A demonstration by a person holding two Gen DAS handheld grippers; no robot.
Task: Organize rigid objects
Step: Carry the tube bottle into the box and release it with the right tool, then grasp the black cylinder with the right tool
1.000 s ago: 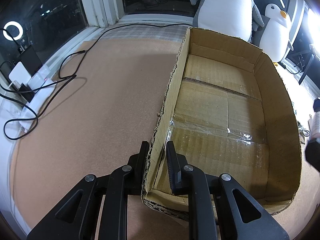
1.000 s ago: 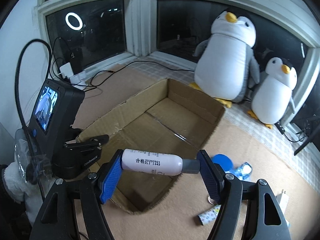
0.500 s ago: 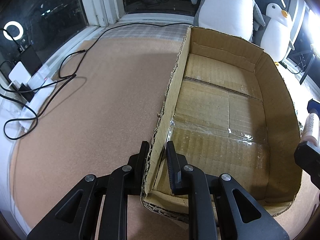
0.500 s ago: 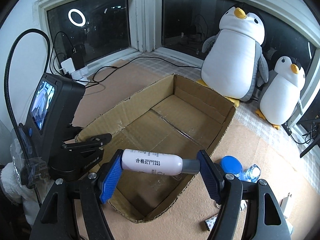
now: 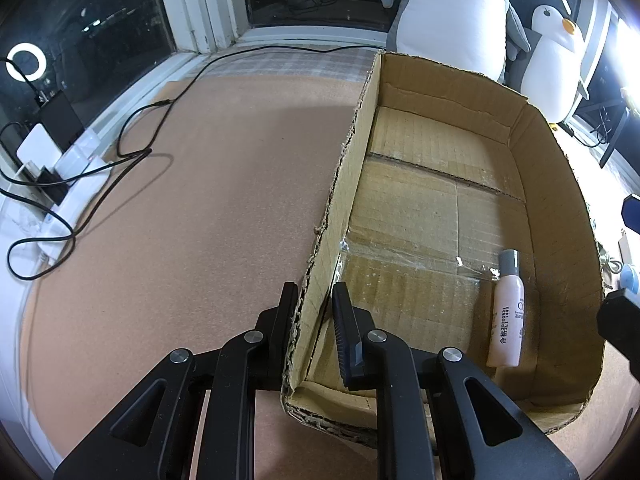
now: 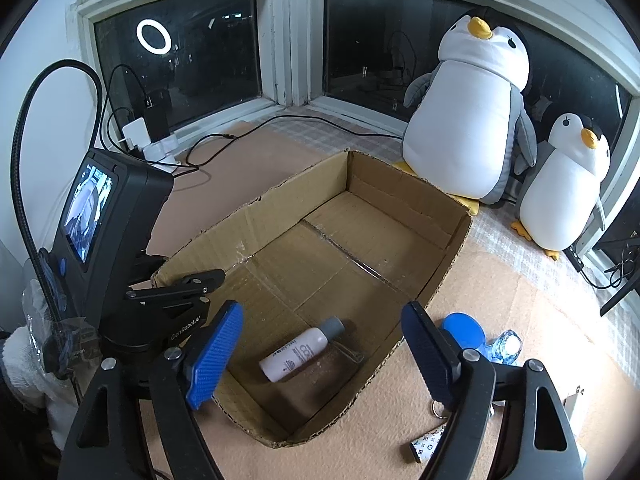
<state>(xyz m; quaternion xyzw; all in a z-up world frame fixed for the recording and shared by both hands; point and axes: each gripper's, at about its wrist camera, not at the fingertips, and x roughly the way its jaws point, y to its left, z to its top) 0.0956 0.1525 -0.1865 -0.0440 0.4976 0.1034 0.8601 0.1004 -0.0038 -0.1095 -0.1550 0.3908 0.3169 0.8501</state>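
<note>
At the nine o'clock side of the scene, your left gripper (image 5: 314,304) has its fingers pinched tight on the near left wall of the brown corrugated cardboard box (image 5: 560,184), one finger outside and one inside, steadying it on the tan cork-covered table (image 5: 200,200). Inside the box, toward its near right corner, the small white plastic bottle with a grey cap (image 6: 300,350) lies on its side on the taped floor, cap pointing toward one o'clock. Your right gripper (image 6: 320,350) hovers above it, blue-padded fingers spread wide and empty, having just been opening with nothing pressed between them.

The bottle looks light, stiff and smooth, likely to roll; take it across the middle of its body rather than at the cap. Right of the box, at about three o'clock, a round blue lid (image 6: 464,330), a clear faceted item (image 6: 506,344) and a patterned strap (image 6: 426,446) wait on the table, close together, so crowding may hamper the next pick. Two plush penguins (image 6: 464,120) stand beyond, well clear.
</note>
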